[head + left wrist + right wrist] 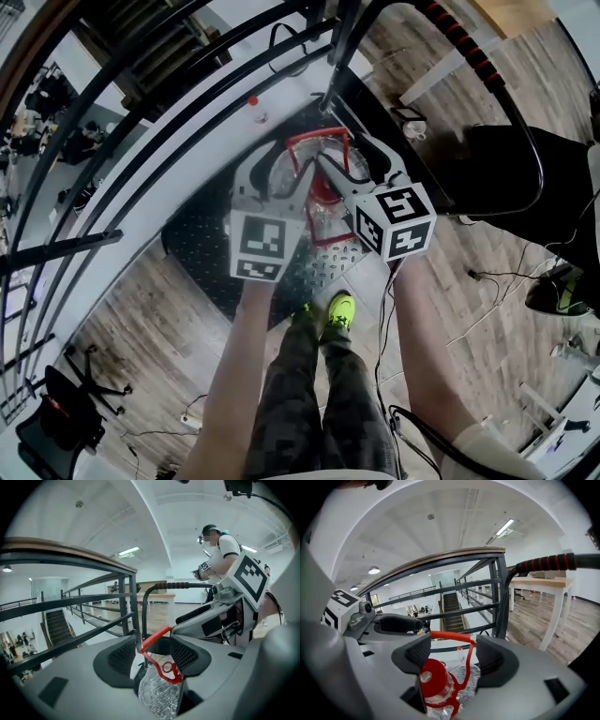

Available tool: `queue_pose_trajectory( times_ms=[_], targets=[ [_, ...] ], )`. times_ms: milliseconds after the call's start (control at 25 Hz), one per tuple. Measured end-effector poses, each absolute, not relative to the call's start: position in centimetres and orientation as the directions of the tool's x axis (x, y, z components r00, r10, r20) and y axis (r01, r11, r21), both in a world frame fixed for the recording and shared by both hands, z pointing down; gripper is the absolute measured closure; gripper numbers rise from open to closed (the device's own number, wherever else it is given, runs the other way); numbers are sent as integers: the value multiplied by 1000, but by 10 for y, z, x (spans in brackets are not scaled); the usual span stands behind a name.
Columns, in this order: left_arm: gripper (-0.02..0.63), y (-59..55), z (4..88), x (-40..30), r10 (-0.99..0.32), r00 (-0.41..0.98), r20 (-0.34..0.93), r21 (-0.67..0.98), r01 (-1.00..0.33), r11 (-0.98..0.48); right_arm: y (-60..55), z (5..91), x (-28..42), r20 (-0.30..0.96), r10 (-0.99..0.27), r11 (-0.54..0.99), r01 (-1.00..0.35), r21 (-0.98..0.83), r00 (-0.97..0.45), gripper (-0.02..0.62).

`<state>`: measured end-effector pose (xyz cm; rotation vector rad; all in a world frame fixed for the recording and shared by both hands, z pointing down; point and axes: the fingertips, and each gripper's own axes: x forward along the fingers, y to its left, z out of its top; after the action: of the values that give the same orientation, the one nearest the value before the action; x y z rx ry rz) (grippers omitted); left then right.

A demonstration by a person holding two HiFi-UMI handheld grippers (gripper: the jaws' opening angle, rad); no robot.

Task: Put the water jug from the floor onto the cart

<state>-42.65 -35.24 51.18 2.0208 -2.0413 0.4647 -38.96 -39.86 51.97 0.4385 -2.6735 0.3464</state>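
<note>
The clear water jug (326,208) with a red cap and red carry handle (317,141) stands on the cart's black studded deck (202,246). My left gripper (281,169) and right gripper (325,171) hover just over its top, side by side. In the left gripper view the red handle (156,637) runs between the open pads of my left gripper (152,651) without being pressed, with the jug body (160,693) below. In the right gripper view the red cap (436,679) and handle (453,636) sit between the spread pads of my right gripper (452,656), untouched.
The cart's push bar with a red-and-black grip (461,43) arches behind the jug. A dark metal railing (112,159) runs along the left, over a drop to a lower floor. A small red-capped bottle (253,103) stands by the railing. My feet in yellow-green shoes (337,309) are at the deck's edge.
</note>
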Motion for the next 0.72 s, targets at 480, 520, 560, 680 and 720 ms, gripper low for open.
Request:
queue_pose_trajectory(
  times_ms=[480,520,560,680,720],
  targets=[
    [415,-337,452,-420,-934,26,356,-62,-997,-51,-367,448,-384,330,-290,939,-334,-83,-898,377],
    [453,-336,446,-416,-935,35,353,-68,-996,-63,-364,442,-383,312,-285,942,-326,-86,-906,435],
    [527,-335,439,-412,-937,43,347,-82,-994,-76,-360,435,-383,297,-281,944,-319,-86,-913,489],
    [591,-330,419,-396,-941,79,330,-113,-986,-123,-346,418,-383,263,-265,948,-300,-102,-928,534],
    [592,-331,414,-393,-940,90,329,-112,-985,-134,-344,413,-383,254,-264,948,-299,-108,-930,542]
  ],
)
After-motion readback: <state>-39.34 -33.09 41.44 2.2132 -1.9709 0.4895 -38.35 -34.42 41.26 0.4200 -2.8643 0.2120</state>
